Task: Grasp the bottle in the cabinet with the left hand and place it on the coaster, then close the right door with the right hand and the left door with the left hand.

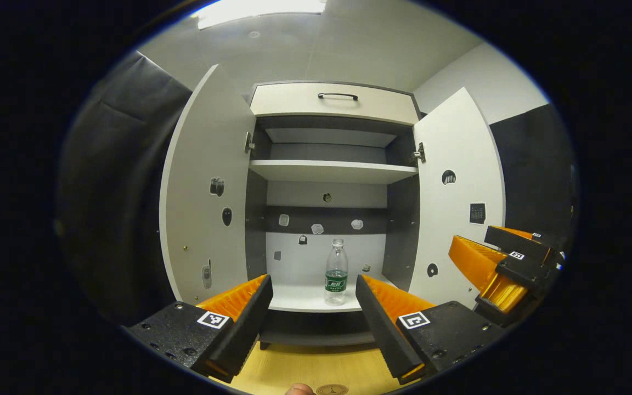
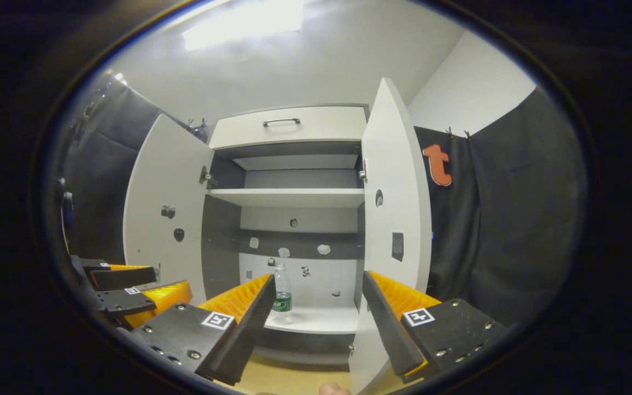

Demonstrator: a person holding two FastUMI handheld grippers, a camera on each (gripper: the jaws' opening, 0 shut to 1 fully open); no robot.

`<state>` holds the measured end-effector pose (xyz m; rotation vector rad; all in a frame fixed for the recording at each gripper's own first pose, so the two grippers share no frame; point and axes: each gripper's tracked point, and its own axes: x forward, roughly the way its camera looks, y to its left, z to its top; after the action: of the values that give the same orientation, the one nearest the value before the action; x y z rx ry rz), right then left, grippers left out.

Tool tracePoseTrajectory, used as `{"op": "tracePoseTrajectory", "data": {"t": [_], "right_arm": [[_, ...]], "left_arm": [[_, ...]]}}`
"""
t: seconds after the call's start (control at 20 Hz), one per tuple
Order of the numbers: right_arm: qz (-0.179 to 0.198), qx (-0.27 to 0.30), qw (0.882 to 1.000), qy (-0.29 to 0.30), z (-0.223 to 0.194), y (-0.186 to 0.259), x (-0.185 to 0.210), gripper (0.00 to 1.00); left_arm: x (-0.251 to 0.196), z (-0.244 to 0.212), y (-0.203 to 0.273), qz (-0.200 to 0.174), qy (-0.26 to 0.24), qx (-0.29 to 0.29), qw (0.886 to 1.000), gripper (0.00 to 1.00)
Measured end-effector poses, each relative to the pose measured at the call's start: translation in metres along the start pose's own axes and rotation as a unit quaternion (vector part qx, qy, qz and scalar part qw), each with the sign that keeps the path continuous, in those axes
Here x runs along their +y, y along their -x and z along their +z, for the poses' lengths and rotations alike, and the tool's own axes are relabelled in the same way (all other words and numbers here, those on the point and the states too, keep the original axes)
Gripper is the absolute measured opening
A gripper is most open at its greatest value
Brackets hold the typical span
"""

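Pale wooden surface (image 1: 316,370) runs up to the white two-door cabinet (image 1: 331,104), both doors swung wide. On its lower shelf (image 1: 305,300) the clear plastic bottle with a green label (image 1: 336,272) stands upright, near the front edge, free space either side. Left tool (image 1: 311,318) hangs open before it, apart. Right tool (image 2: 316,323) is open beside the right door (image 2: 395,219). A round brown coaster (image 1: 332,389) lies at the surface's near edge.

bottle (image 1: 336,272) upright – bottom shelf | cabinet (image 1: 332,164) doors open
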<state>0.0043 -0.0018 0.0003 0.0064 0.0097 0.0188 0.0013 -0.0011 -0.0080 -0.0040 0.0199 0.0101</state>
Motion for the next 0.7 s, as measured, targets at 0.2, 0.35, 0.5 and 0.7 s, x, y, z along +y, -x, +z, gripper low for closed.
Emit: {"op": "tracePoseTrajectory", "data": {"t": [0.2,0.35,0.5,0.7], "right_arm": [[-0.005,0.001,1.000,0.001,-0.0002,0.0009,-0.0054,0.96],[-0.008,0.002,1.000,0.003,-0.0007,0.0009,-0.0066,0.93],[-0.010,0.001,1.000,0.005,-0.0014,0.0011,-0.0067,0.93],[-0.012,-0.001,1.000,0.005,-0.0003,0.0033,-0.0077,0.96]], "left_arm": [[-0.0032,-0.0031,-0.0017,-0.002,0.004,0.003,1.000,0.96],[-0.0040,-0.0036,-0.0043,-0.003,0.003,0.004,1.000,0.96],[-0.0051,-0.0041,-0.0056,-0.006,0.004,0.004,1.000,0.96],[-0.0072,-0.0050,-0.0084,-0.013,0.005,0.005,1.000,0.96]]}}
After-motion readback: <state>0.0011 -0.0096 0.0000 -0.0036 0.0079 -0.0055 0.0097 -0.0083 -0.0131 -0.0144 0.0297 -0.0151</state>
